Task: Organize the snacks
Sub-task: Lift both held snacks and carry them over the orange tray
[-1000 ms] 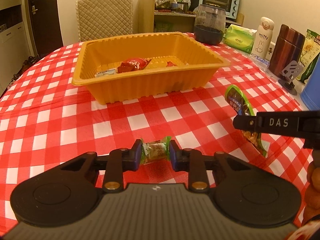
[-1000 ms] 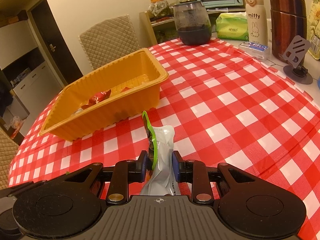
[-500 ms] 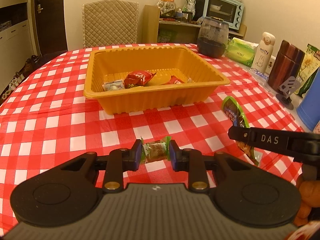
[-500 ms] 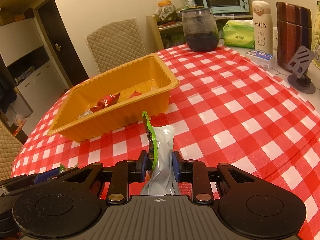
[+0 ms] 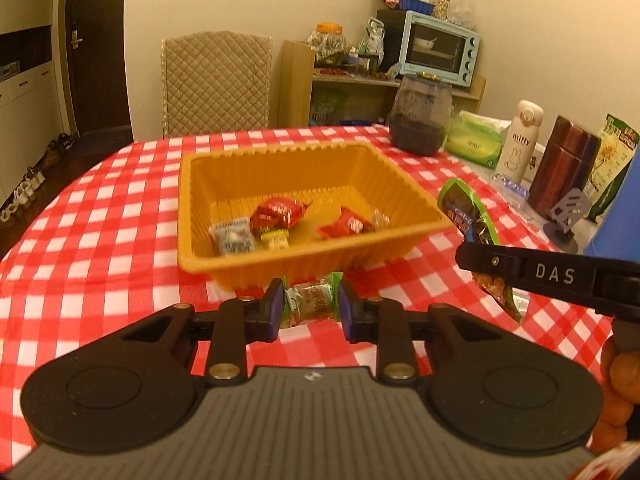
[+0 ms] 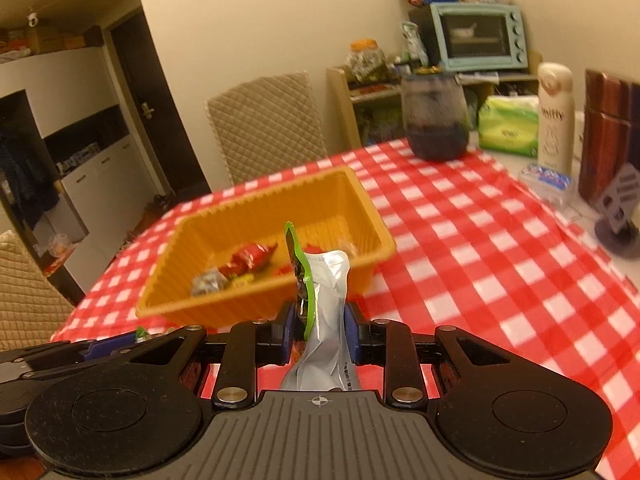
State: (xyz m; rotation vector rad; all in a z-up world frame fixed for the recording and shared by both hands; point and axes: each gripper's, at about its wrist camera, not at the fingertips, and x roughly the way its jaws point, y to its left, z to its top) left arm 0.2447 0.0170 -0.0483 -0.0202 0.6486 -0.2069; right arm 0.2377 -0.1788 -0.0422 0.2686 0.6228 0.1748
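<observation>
Left wrist view: small green-wrapped snack (image 5: 310, 300) pinched by the left gripper (image 5: 310, 307), long axis crosswise, low centre of frame. Orange tray (image 5: 304, 268), since a second ago, is seen nearer and from higher; drop judged imminent. Green pouch (image 6: 320, 300) clamped edge-on in the right gripper (image 6: 318, 330), long axis pointed up towards the tray

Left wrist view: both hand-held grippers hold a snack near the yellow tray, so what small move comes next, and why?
Probably carry the left hand-held gripper forward over the yellow tray rim before opening. Its small green candy is clamped short of the near wall, and other snacks already lie inside.
</observation>
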